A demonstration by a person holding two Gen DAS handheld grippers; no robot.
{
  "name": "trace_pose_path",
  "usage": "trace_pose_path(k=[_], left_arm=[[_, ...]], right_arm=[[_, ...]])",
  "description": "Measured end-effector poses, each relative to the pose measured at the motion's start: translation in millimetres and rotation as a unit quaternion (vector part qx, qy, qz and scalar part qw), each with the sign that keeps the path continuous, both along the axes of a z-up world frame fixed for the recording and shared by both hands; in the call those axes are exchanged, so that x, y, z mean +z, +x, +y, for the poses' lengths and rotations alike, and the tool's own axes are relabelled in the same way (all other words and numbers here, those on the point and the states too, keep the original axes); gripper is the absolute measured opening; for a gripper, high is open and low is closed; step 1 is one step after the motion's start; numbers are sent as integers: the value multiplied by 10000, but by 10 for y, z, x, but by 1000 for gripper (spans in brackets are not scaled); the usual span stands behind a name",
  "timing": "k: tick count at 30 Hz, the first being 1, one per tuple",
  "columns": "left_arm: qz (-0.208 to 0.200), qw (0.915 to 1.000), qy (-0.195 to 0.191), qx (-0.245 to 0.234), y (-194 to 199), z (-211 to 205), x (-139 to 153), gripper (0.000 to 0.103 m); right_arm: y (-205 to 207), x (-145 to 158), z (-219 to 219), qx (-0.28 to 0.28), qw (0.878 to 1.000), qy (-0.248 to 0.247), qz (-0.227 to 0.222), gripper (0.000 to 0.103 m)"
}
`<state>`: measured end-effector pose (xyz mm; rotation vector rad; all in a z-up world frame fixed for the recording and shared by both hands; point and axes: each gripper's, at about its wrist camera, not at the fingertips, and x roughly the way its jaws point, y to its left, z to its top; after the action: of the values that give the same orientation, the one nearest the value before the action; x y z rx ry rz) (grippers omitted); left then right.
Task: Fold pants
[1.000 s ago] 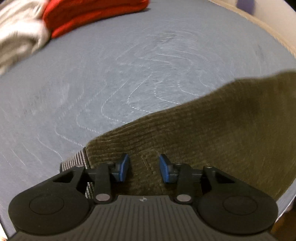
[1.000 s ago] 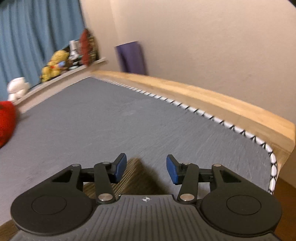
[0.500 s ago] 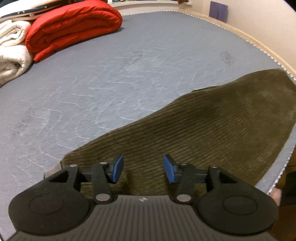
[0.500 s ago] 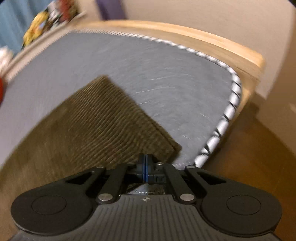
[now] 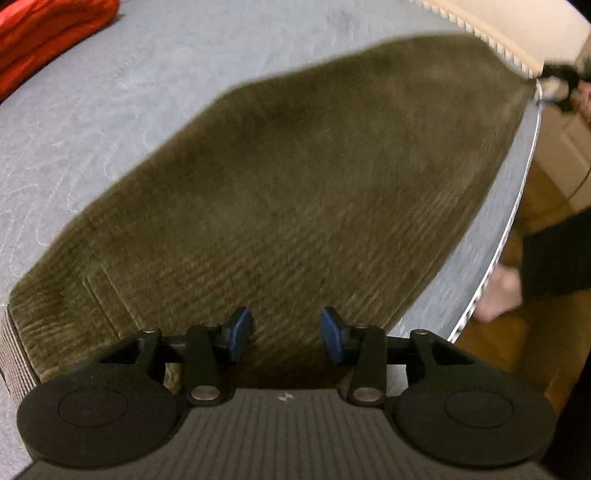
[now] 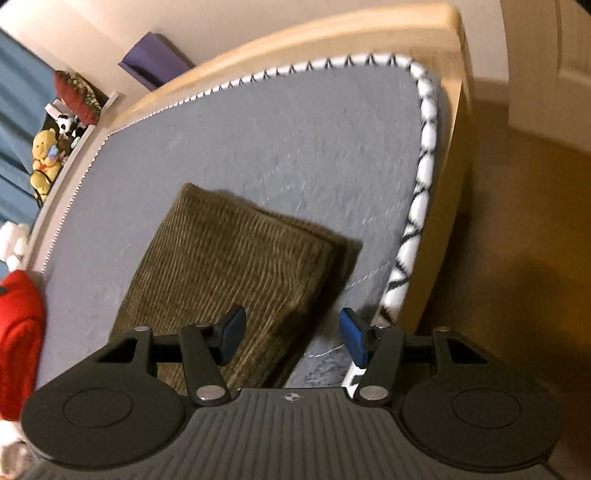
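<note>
Olive corduroy pants (image 5: 295, 192) lie flat on the grey-blue mattress (image 5: 92, 110), their striped waistband (image 5: 14, 354) at the lower left of the left wrist view. My left gripper (image 5: 286, 334) hovers over the cloth near the waist; its jaws are closing with nothing pinched between them. In the right wrist view the leg end of the pants (image 6: 229, 266) lies folded near the bed's corner. My right gripper (image 6: 291, 338) hangs above the cloth's side edge with its jaws opening: the left pad is over the cloth, the right one over the mattress (image 6: 277, 140), and neither pad presses on anything.
A red blanket (image 5: 48, 33) lies at the far left of the bed. The mattress's piped edge (image 6: 424, 166) and wooden frame (image 6: 295, 44) run close on the right. Stuffed toys (image 6: 44, 162) sit on a shelf. A bare foot (image 5: 498, 295) stands on the wooden floor.
The right gripper closed over the pants' corner half a second ago and now stands open, rolled and lower. The left gripper has slid right along the pants, and its view is now filled with cloth.
</note>
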<state>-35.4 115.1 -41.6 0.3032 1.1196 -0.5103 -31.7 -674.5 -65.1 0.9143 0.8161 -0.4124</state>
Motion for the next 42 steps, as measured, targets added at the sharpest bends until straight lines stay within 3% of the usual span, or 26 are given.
trace_pose_path(k=[4, 7, 9, 15, 34, 39, 42], left_arm=[[-283, 9994, -164, 80, 9, 15, 136, 50], [-327, 9993, -141, 125, 62, 29, 134, 50], [-312, 9993, -130, 125, 67, 6, 119, 50], [-332, 9993, -90, 148, 101, -18, 93, 50], [-410, 9989, -76, 236, 146, -55, 88, 56], [-415, 9988, -91, 250, 149, -52, 91, 56], [-424, 9986, -106, 311, 160, -43, 99, 56]], right_arm=[[74, -13, 29, 38, 10000, -65, 29, 58], [115, -56, -16, -132, 9999, -41, 36, 47], [121, -75, -27, -260, 9996, -78, 83, 35], [158, -87, -9, -374, 9987, -277, 188, 20], [143, 190, 195, -593, 9954, -752, 36, 14], [154, 466, 460, -465, 9900, -1329, -124, 13], [169, 775, 804, -91, 9809, -1882, -479, 13]])
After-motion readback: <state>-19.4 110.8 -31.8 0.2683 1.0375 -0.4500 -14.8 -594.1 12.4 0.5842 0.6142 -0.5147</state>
